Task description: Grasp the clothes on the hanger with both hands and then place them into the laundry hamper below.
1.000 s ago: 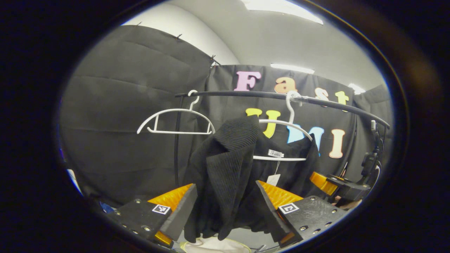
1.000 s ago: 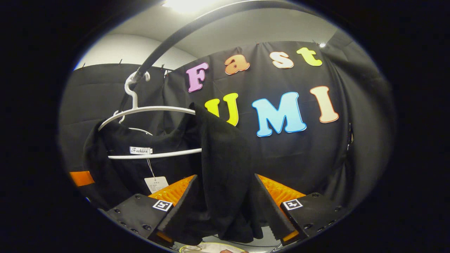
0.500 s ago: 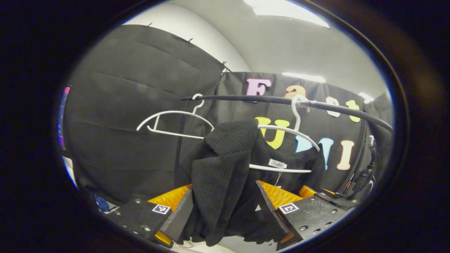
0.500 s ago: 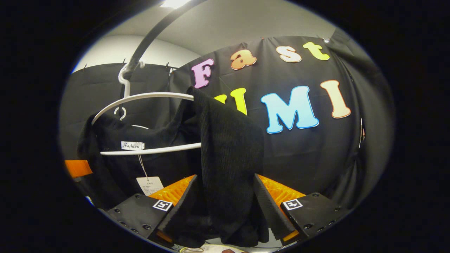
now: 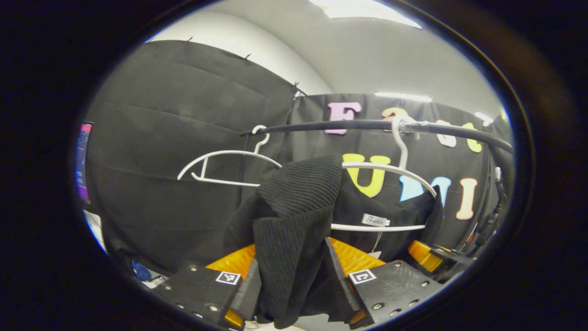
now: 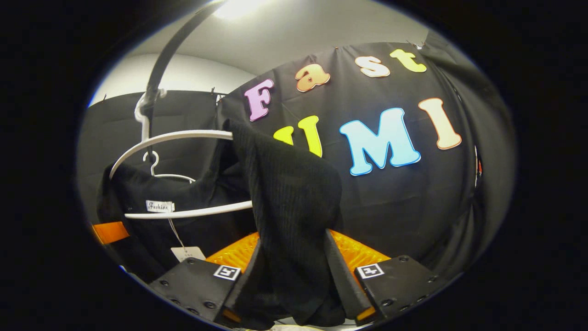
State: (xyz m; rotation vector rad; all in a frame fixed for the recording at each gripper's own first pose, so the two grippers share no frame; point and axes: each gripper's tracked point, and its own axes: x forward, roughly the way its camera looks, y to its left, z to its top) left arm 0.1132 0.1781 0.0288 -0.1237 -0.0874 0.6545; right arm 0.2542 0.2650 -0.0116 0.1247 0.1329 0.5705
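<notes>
Both grippers, left gripper (image 5: 294, 287) and right gripper (image 6: 294, 276), pinch black garment (image 5: 294, 220); left gripper view adds spare hanger (image 5: 220, 161).

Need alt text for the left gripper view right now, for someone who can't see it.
The left gripper has its jaws closed on a fold of the black garment, which still hangs on a white hanger hooked over the black rail. An empty white hanger hangs further left on that rail.
</notes>
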